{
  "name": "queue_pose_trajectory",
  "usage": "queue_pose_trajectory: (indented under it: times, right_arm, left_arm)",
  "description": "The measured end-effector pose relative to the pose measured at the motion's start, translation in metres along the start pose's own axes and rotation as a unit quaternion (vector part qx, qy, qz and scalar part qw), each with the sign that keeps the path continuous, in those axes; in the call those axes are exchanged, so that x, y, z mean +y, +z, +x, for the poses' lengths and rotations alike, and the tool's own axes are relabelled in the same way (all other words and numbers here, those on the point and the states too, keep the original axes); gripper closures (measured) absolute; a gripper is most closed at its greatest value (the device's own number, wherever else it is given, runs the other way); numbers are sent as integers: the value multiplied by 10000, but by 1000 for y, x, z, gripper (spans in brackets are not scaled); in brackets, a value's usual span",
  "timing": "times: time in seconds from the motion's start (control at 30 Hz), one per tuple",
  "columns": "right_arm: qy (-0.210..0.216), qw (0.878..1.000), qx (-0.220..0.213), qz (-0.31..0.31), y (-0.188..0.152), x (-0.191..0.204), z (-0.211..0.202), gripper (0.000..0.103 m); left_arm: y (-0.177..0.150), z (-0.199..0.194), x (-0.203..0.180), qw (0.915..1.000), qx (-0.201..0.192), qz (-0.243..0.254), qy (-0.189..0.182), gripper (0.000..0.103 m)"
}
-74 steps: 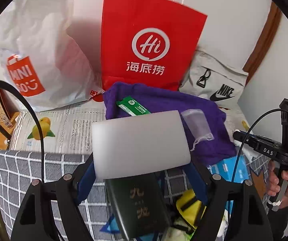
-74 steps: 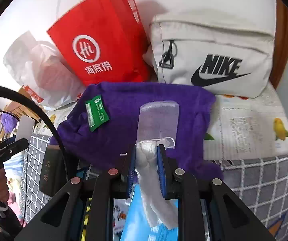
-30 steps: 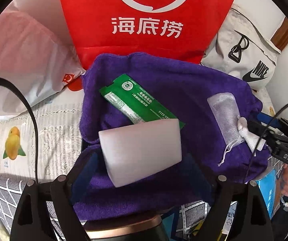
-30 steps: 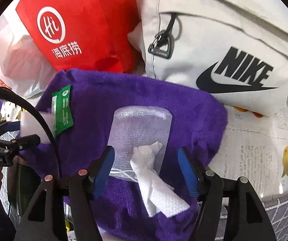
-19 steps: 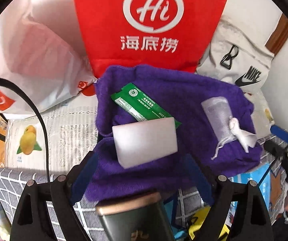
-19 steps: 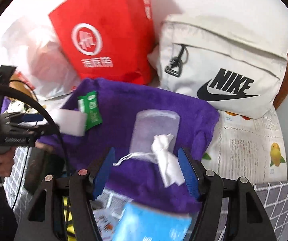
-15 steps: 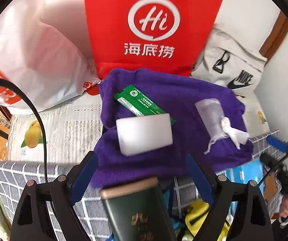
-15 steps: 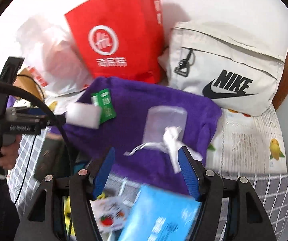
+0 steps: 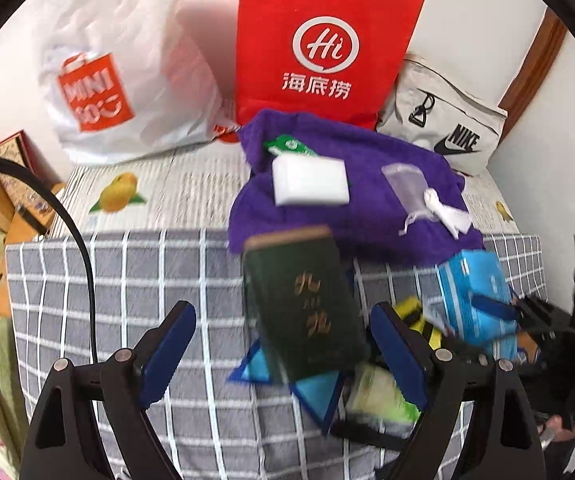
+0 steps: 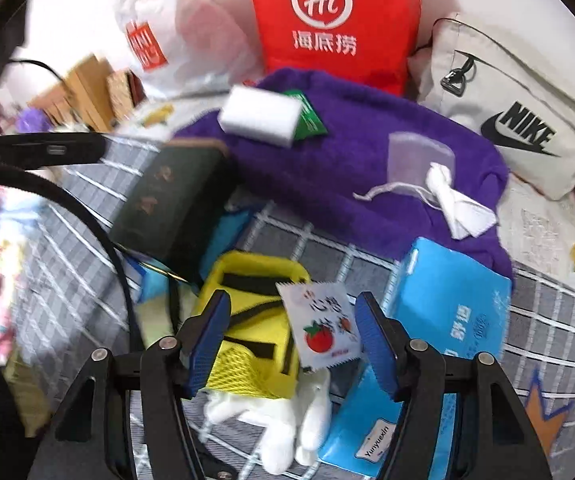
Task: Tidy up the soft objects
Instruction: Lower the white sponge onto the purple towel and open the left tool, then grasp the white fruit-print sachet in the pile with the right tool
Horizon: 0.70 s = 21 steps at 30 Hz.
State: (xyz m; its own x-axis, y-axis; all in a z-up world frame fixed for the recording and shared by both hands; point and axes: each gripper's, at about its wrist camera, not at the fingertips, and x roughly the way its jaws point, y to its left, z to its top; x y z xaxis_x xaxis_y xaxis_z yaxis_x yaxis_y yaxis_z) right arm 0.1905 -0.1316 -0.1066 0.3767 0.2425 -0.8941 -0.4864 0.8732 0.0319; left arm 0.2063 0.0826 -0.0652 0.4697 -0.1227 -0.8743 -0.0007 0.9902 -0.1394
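I hold my left hand-held gripper (image 9: 283, 344) with its 2 blue pads wide apart and nothing between them, above the grey checked bed cover (image 9: 127, 280). My right hand-held gripper (image 10: 291, 332) also has its pads apart; its jaws have just been closing a little, and they press on nothing, although a small sachet with a tomato picture (image 10: 325, 328) and a yellow mesh pouch (image 10: 247, 320) lie under the gap. I take the purple towel (image 9: 367, 200) as my landmark. On the towel lie 3 soft things: a white sponge block (image 9: 309, 180) near its left side, a green packet (image 9: 287, 146) partly under the sponge, and a small clear drawstring bag (image 9: 407, 184) with a white tissue (image 9: 447, 212) touching its lower end, near the right side. Behind the towel stands a red paper bag (image 9: 323, 48), to the left of that a white plastic shopping bag (image 9: 119, 80), and to the right a pale grey Nike bag (image 9: 447, 128). In front of the towel, touching its front edge, a dark green box (image 9: 307, 300) lies tilted. Right of the box, just in front of the towel, is a blue tissue pack (image 10: 451, 300). White gloves (image 10: 279, 420) lie further from the towel, under the yellow pouch. The pictures are a little blurred.
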Motion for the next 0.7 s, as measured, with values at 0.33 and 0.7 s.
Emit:
queue_pose_trajectory:
  times: [0.33, 0.7]
  right_arm:
    - [-737, 9945, 411, -616, -6, 14, 26, 70]
    - [-522, 9981, 301, -110, -1, -12, 15, 93]
  left_arm:
    - [-41, -7, 18, 9995, 64, -258, -167, 14]
    - [-53, 2, 35, 9979, 136, -519, -361, 14]
